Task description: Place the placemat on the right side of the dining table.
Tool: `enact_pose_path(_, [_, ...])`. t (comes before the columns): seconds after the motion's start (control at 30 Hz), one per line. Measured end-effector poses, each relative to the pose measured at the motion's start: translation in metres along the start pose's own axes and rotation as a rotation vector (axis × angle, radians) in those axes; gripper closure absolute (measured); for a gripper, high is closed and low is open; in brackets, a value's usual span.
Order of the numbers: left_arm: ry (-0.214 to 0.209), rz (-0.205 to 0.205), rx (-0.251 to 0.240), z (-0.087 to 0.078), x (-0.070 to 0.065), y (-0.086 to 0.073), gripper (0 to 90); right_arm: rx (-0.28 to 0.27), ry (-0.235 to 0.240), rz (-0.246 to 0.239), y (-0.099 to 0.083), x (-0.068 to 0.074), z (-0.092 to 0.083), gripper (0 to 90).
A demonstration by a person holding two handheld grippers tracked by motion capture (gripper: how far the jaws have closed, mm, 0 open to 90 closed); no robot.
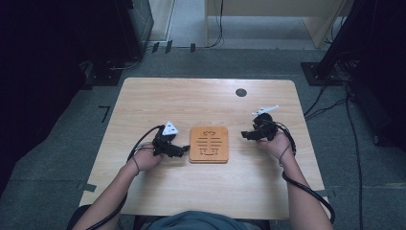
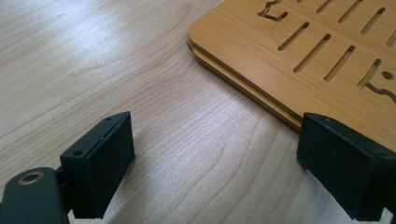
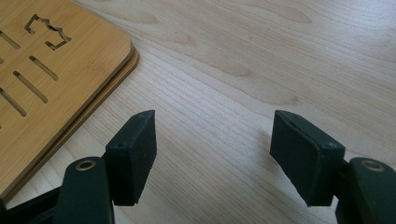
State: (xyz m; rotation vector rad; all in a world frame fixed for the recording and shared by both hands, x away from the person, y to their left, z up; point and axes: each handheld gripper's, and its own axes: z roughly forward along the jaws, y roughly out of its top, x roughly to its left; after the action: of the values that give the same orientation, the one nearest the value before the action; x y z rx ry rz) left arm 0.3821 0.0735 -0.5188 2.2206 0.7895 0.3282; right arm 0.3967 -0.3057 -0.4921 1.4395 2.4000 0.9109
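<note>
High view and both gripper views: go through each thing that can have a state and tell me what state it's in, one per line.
Slotted wooden board: lying flat on the table, between the two grippers, not held.
Left gripper: open, nothing between its fingers, close to the board's edge.
Right gripper: open, empty, over bare table beside the board.
Table: holds the board alone.
</note>
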Motion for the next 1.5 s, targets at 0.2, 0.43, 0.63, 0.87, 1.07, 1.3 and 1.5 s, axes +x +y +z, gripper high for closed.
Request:
enact_pose_path(0.2, [0.005, -0.006, 0.000, 0.000, -0.001, 0.000, 10.2, 0.003, 0.011, -0.009, 0.003, 0.004, 0.003, 31.7])
enact_pose_path(0.43, [0.008, -0.009, 0.001, 0.000, -0.001, 0.000, 10.2, 0.009, 0.024, -0.024, 0.006, 0.008, 0.005, 31.7])
enact_pose_path(0.63, [0.010, -0.010, 0.000, 0.000, -0.001, 0.000, 10.2, 0.001, 0.030, -0.038, 0.009, 0.011, 0.005, 31.7])
enact_pose_path(0.87, [0.016, -0.017, -0.001, 0.000, -0.002, 0.000, 10.2, 0.005, 0.050, -0.046, 0.010, 0.016, 0.008, 31.6])
enact_pose_path(1.07, [0.018, -0.018, -0.001, 0.000, -0.003, 0.000, 10.2, 0.002, 0.070, -0.046, 0.012, 0.021, 0.011, 31.2])
enact_pose_path(1.3, [0.018, -0.017, 0.000, 0.001, -0.003, 0.001, 10.2, 0.009, 0.075, -0.058, 0.015, 0.027, 0.014, 29.1])
enact_pose_path(1.5, [0.015, -0.014, 0.003, 0.000, -0.003, 0.001, 10.4, 0.019, 0.077, -0.078, 0.015, 0.030, 0.018, 28.6])
